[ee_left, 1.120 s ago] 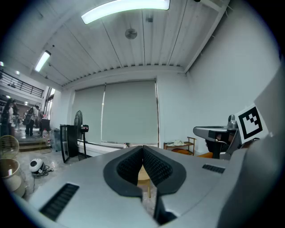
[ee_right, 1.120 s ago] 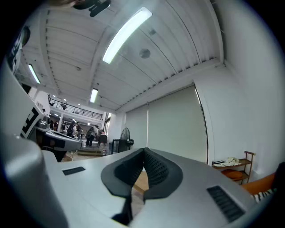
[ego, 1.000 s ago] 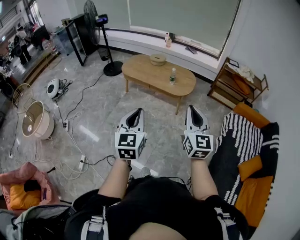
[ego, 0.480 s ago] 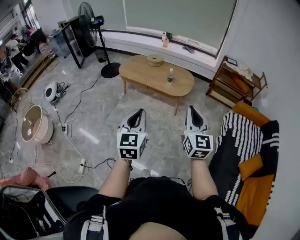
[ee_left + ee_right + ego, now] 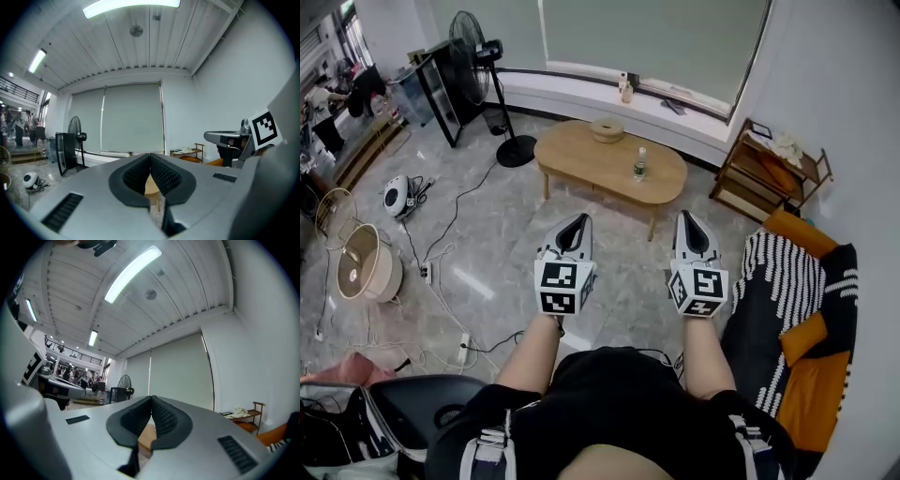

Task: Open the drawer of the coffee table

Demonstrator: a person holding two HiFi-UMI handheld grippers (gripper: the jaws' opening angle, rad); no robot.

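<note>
You're closing on the coffee table [image 5: 591, 155]: it's sitting lower in the head view than a second ago, with bare floor [image 5: 609, 258] lying between its near edge and your grippers. Your left gripper [image 5: 575, 223] and right gripper [image 5: 691, 221] are both clenched on nothing. Cables [image 5: 441, 272] are trailing at left and the sofa [image 5: 787, 281] is crowding in at right. A bottle [image 5: 639, 165] is standing near the table's right end and a round bowl [image 5: 607, 129] at its far edge. The drawer isn't showing from here.
</note>
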